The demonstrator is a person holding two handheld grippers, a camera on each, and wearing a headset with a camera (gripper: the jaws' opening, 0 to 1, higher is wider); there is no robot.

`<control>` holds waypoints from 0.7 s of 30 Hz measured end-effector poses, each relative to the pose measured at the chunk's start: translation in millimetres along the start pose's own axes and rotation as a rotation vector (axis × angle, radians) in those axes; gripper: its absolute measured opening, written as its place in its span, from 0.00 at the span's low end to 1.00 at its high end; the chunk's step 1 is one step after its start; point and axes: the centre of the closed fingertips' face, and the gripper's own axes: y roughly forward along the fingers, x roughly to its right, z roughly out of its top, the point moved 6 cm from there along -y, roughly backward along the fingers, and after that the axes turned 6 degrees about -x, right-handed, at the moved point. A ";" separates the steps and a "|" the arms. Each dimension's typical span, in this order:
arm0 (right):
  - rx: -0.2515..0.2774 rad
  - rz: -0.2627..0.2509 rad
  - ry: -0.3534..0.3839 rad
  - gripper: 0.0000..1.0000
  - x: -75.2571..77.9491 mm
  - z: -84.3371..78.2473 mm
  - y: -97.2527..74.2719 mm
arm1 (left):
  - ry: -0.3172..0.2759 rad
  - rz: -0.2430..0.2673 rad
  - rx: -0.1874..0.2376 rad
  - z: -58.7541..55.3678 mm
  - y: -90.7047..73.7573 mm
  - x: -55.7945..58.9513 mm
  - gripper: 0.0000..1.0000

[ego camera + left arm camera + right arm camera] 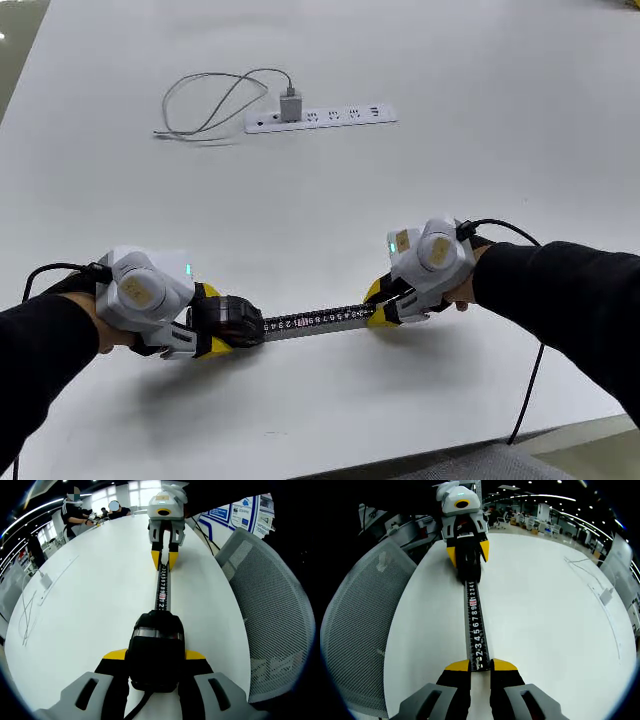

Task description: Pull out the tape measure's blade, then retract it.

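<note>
the left tongs [215, 320] are clamping the black tape measure [240, 320] at the near left of the white bench [420, 200]. the right tongs [376, 305] are pinching the tip of its blade [318, 321], which is lying extended between them. a power strip [320, 117] is sitting at the far side.

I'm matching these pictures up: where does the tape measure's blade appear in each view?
Head view: blade low centre, between left gripper and right gripper.
Left gripper view: centre, running up from the case.
Right gripper view: centre, rising from the jaws.
Shared landmark: the black case.
</note>
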 end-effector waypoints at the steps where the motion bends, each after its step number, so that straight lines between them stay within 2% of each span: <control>1: -0.002 0.000 -0.001 0.10 0.1 -0.2 -0.1 | 0.001 -0.001 0.000 -0.1 0.0 0.0 0.33; 21: -0.010 0.001 0.000 0.10 0.7 -8.2 -4.2 | 0.008 -0.008 -0.012 -3.1 1.8 -3.2 0.33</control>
